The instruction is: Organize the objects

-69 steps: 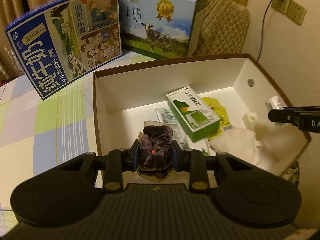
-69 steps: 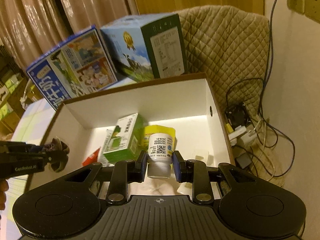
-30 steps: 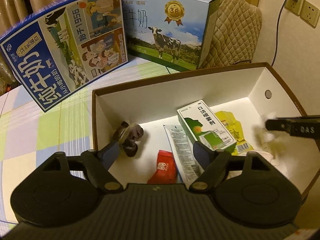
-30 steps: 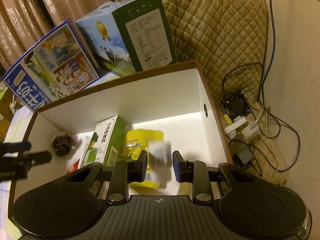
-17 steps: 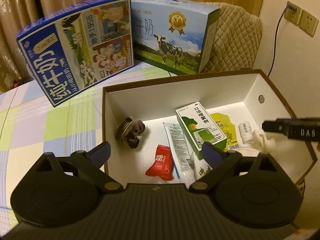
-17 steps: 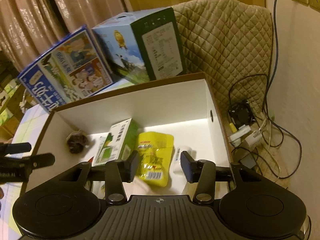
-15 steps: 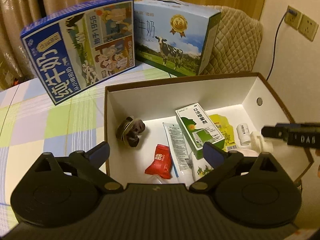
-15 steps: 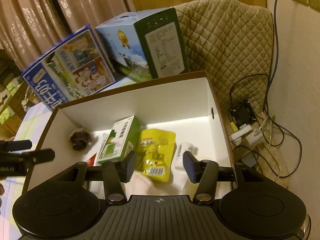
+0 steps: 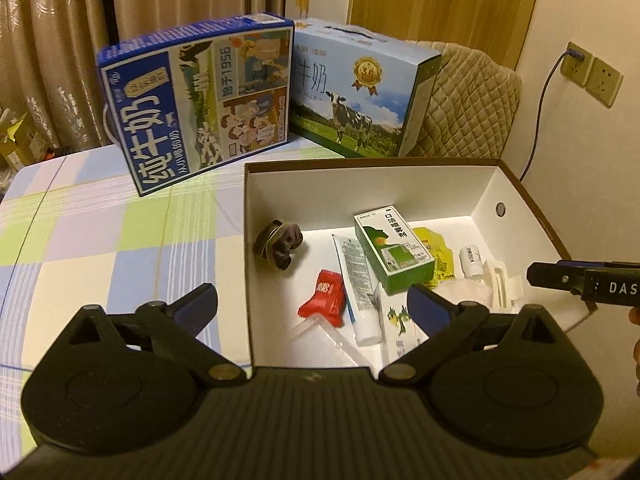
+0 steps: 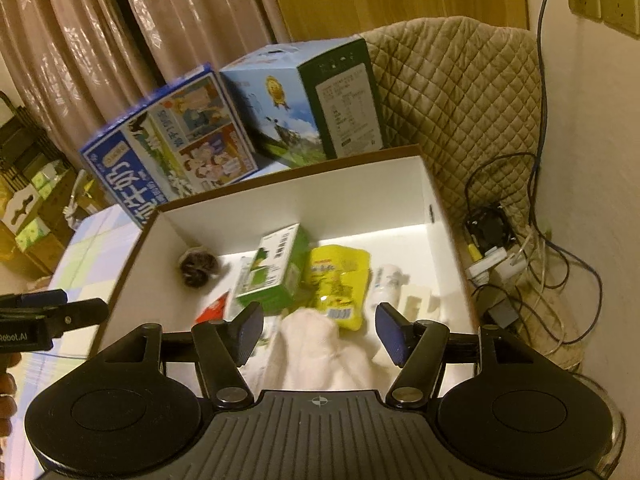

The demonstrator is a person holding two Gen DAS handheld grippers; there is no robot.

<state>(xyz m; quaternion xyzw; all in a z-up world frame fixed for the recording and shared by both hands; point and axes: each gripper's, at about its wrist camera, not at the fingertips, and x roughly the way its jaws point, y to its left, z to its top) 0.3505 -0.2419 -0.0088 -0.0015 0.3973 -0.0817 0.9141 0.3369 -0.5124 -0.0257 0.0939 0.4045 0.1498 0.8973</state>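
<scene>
Brown-edged cardboard box [image 9: 484, 192] lies ahead of the left gripper [image 9: 312, 304], whose jaws are spread wide and empty; the dark scrunchie [image 9: 280, 242] rests inside, ahead and slightly left, with the green carton [image 9: 394, 250] ahead to the right. From the right wrist, the right gripper [image 10: 320, 326] gapes empty above a white cloth [image 10: 320, 354], the small white bottle [image 10: 386, 284] just ahead beside the yellow pouch [image 10: 338, 280].

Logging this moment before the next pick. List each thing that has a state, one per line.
left gripper: open, empty
right gripper: open, empty
brown box: lidless, holding items
dark scrunchie: lying in the box by its left wall
green carton: closed, on its side
white bottle: lying down
white tube: capped, lying flat
wall plug: plugged in
</scene>
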